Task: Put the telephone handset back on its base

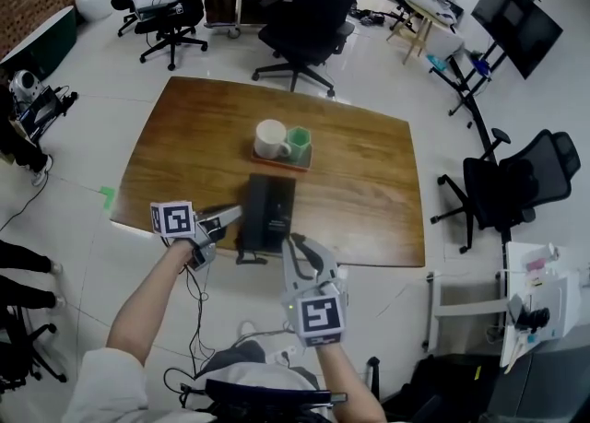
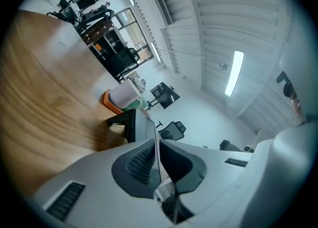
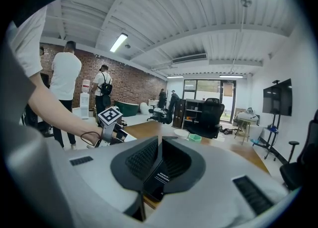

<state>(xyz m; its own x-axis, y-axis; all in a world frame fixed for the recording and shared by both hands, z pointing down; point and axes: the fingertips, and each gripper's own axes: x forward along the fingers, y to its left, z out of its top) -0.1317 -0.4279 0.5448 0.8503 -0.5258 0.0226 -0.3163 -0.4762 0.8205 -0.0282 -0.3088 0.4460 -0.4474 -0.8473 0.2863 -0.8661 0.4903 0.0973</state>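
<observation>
Black handset (image 1: 253, 217) seems seated along left side of black telephone base (image 1: 280, 209); task looks done. Left gripper (image 1: 232, 216), right gripper (image 1: 294, 246): jaws pressed together, holding nothing.

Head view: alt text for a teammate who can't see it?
A black telephone sits near the front edge of a wooden table, the left hand-held gripper and right hand-held gripper close beside it. Behind, a tray holds a white mug and green cup.
</observation>
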